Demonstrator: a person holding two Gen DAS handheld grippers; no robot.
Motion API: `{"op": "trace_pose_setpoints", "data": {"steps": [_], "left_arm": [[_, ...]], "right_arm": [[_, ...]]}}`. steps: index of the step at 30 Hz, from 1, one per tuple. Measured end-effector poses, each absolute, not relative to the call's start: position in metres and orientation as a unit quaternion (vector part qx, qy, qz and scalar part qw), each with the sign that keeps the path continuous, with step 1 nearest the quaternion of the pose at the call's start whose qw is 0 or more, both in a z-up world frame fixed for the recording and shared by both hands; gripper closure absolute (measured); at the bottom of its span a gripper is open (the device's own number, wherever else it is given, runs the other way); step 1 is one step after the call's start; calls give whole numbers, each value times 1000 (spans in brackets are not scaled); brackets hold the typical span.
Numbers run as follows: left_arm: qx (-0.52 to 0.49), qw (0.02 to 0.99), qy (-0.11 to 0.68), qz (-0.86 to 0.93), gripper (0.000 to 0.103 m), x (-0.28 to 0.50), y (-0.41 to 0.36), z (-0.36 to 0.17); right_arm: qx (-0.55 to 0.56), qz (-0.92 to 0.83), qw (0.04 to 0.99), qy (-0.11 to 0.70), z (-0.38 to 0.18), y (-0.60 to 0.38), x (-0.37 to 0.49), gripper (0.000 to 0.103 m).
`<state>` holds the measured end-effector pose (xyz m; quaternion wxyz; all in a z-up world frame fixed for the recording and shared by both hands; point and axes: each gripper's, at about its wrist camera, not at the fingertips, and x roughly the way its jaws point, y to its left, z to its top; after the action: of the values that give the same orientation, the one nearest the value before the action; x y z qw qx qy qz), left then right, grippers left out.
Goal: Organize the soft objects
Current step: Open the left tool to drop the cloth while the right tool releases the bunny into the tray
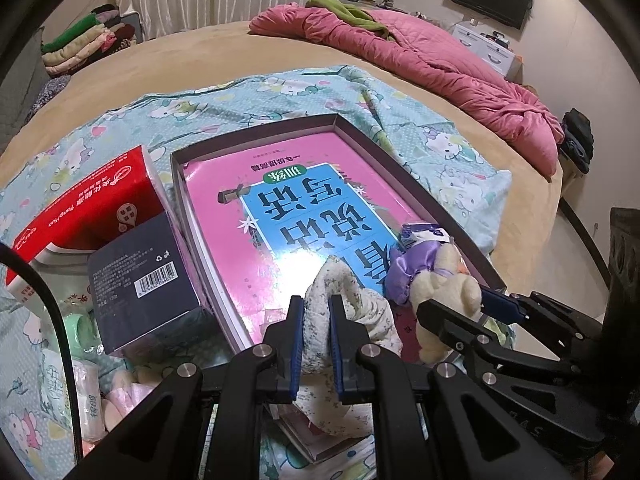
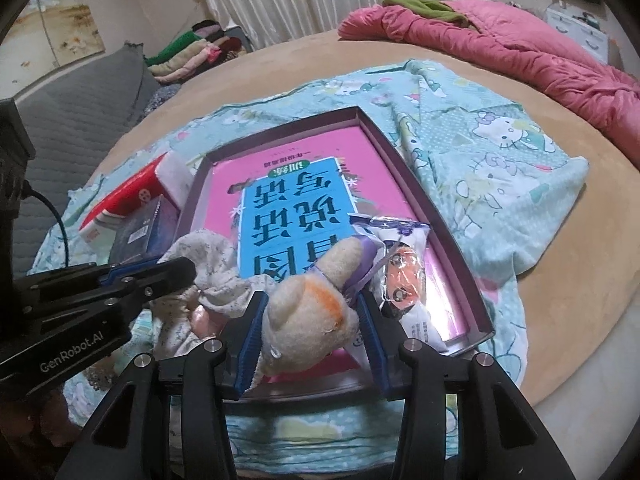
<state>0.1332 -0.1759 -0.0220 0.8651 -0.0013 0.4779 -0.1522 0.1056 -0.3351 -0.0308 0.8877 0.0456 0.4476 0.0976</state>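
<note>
**Both soft things held over the near end of the box**

The left gripper (image 1: 316,312) has its jaws closed tight on a bunch of floral cloth (image 1: 352,300), which stands up between the pads and spills down to either side over the near edge of the shallow box (image 1: 256,132). The right gripper (image 2: 310,312) has its jaws part open around a cream plush toy (image 2: 308,304) with an orange patch and a purple ribbon; both blue pads seem to touch the toy's flanks, so I judge it gripped, though loosely.

The toy's long axis runs roughly along the line the right jaws point, its head end toward the camera and the ribboned end pointing out over the box. It sits low at the box's near right corner, just beside a plastic snack packet (image 2: 400,276) that lies in the box on the pink and blue book (image 2: 296,200). The cloth is just to the toy's left, and the two grippers stand close side by side.

The box's free room lies straight ahead of both jaws, over the book's far half. The right hand is nearer the packet corner, the left nearer the dark carton (image 1: 144,280) and red box (image 1: 88,204) outside the box wall. All of it lies on a patterned sheet (image 1: 440,140) on the bed (image 1: 240,52).
</note>
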Motion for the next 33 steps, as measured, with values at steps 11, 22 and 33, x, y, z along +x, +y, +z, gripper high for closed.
{"op": "trace_pose_setpoints", "data": {"steps": [11,22,33], "left_arm": [[-1,866,476,-152,90,132,-177,-20],[2,868,475,-147,83,130,-177,-15],[9,878,457,-141,57,126,-176,0]], "right_arm": [[50,81,891,444,-30,-340,105,52],[65,49,915,395,-13,-352,98,40],[75,22,933,350,5,-362,89,29]]}}
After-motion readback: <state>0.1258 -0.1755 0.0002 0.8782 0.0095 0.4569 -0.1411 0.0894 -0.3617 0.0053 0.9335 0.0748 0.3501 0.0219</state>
